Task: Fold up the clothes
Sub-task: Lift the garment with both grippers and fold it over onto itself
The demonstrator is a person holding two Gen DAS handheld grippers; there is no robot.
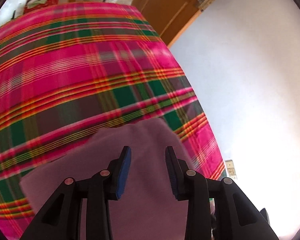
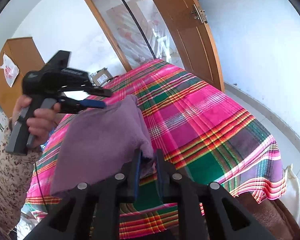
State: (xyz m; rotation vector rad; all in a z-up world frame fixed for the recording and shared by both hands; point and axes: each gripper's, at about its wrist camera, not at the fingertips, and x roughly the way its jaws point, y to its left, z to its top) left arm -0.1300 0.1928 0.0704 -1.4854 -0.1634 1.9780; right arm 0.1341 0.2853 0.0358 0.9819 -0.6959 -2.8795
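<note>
In the right wrist view, at the far left, a hand (image 2: pixel 37 118) in a floral sleeve (image 2: pixel 8 172) gripped the handle of the left claw (image 2: pixel 107 99). That claw hung just above the far top corner of a purple cloth (image 2: pixel 102 140), which lay folded over on the plaid bedspread (image 2: pixel 210 120) of the bed. From its own camera the left claw (image 1: pixel 148 156) stood released, the blue pads (image 1: pixel 125 172) apart with only cloth (image 1: pixel 146 200) showing beneath the gap and nothing pinched. Its picture was smeared, so whether a fingertip brushed the fabric could not be told.

Further right, the right claw (image 2: pixel 148 156) sat at the cloth's near right corner. A fold of purple lay between its fingers, but they stood slightly parted and did not appear to press it, so I read it as let go or nearly so.

The step in hand looked like the end of one fold: the cloth laid down and both claws freeing it. Next, judging from how it lay, the cloth wanted smoothing or a second fold. That would call for each claw to clear the fabric without dragging it, then take fresh corners on one edge. The doubled layers could slip apart if only the top one were caught.
</note>
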